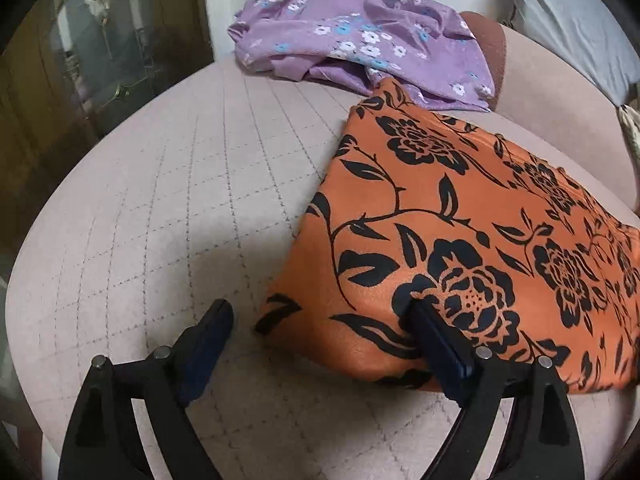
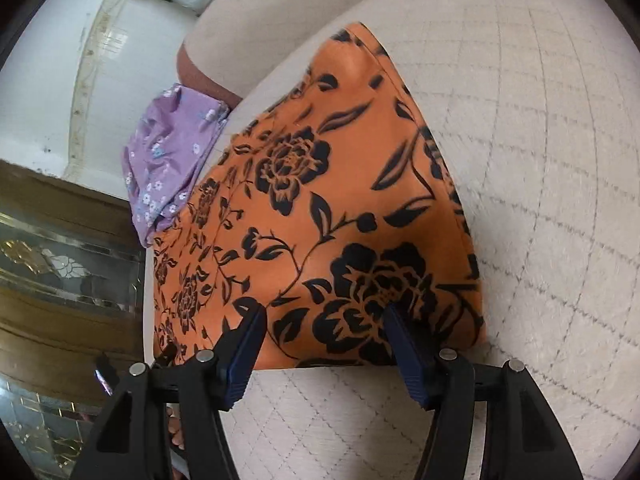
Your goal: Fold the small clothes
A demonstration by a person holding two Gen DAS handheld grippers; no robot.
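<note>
My left gripper [image 1: 320,320] spread beside orange floral cloth [image 1: 460,220], right gripper [image 2: 324,320] spread over it (purple garment [image 1: 360,40] beyond)

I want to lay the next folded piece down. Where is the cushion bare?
Bare quilted cushion lies left of the orange floral garment, in front of the purple floral garment. Another bare stretch borders the orange garment's other side. The far corner, where both garments meet, is crowded.
</note>
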